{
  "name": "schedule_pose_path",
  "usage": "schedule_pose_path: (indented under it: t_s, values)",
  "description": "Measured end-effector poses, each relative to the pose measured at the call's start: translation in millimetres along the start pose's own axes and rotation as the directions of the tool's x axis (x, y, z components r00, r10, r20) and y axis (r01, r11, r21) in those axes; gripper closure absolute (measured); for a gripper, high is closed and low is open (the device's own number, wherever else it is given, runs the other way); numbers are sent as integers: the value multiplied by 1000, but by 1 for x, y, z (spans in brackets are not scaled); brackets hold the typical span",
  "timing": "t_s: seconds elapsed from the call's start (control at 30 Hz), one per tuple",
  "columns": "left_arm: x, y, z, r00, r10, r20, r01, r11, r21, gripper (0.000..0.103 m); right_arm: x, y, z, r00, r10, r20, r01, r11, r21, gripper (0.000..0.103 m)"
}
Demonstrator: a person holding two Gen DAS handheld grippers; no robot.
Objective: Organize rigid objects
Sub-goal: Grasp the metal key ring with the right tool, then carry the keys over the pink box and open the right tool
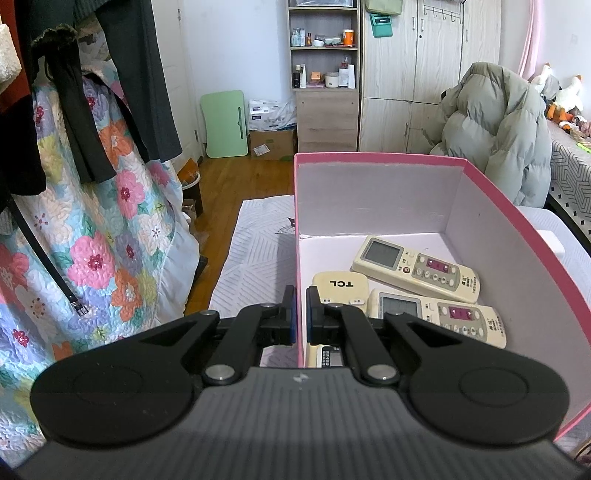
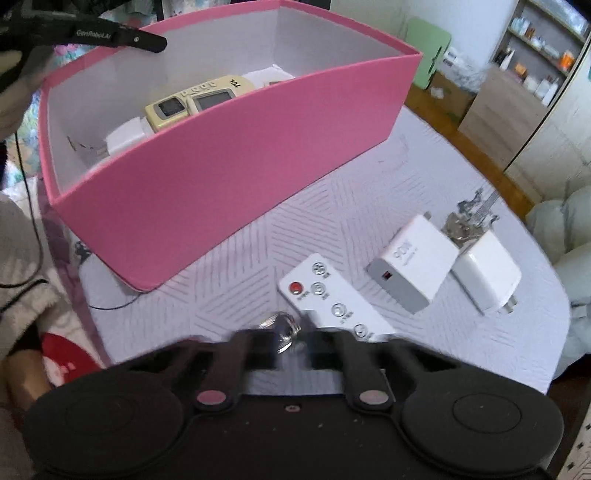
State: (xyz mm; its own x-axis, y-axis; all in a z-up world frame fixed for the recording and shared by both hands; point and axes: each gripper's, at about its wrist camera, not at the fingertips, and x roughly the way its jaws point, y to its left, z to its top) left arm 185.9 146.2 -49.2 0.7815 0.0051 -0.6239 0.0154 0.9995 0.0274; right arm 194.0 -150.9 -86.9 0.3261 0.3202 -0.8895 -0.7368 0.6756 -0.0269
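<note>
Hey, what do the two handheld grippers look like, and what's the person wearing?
Both the left gripper and the right gripper are matte black, each with two round discs, silver pivot pins and linked arms. The left one's pads are blue. Another black part reads GenRobot.AI. The person's sleeve is light fleece.

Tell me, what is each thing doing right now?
Pink cardboard box: lidless, upright.
Left gripper: shut on the box's wall.
Right gripper: shut, a blurry clear thing at its tips.
Cream plastic remotes: lying inside the box.
Flat white remote: outside, buttons up.
White square chargers: outside the box.
</note>
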Motion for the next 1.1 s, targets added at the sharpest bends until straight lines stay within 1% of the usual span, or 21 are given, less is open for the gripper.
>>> schedule_pose_path:
  t_s: [0.1, 0.2, 0.27, 0.37, 0.53, 0.6, 0.67, 0.77, 0.87, 0.97, 1.1]
  values:
    - [0, -1, 0, 1000, -1, 0, 1, 1000, 1, 99, -7, -5, 3, 999, 19, 27, -21, 997, 76, 99]
    - [0, 0, 0, 1000, -2, 0, 2, 1000, -1, 99, -23, -14, 13, 996, 46, 81, -59, 984, 167, 99]
    - [1, 0, -1, 1000, -3, 3, 3, 1000, -3, 99, -33, -16, 17, 992, 55, 114, -78, 976, 203, 99]
    - [2, 1, -1, 1000, -4, 2, 4, 1000, -6, 99, -50, -17, 24, 985, 47, 165, -85, 969, 234, 99]
    - [2, 2, -2, 1000, -4, 2, 4, 1000, -8, 99, -72, -19, 36, 970, 22, 240, -83, 965, 248, 99]
    - [2, 1, -3, 1000, -5, 1, 5, 1000, -8, 99, -83, -17, 42, 962, -4, 274, -65, 968, 242, 99]
    - [2, 2, -2, 1000, -6, 1, 6, 1000, -11, 99, -90, -13, 47, 954, -48, 297, -24, 972, 233, 99]
    - [2, 4, -2, 1000, -12, -1, 12, 1000, -21, 99, -100, -11, 57, 939, -82, 335, -1, 971, 241, 99]
    - [2, 5, -2, 1000, -13, -1, 13, 1000, -21, 99, -114, -9, 68, 917, -101, 386, 3, 969, 246, 99]
    - [2, 5, -2, 1000, -19, -2, 19, 1000, -25, 99, -126, -4, 82, 901, -80, 426, -20, 974, 227, 99]
    - [2, 7, -1, 1000, -28, -3, 27, 999, -28, 99, -133, 7, 109, 896, 11, 443, -95, 981, 167, 99]
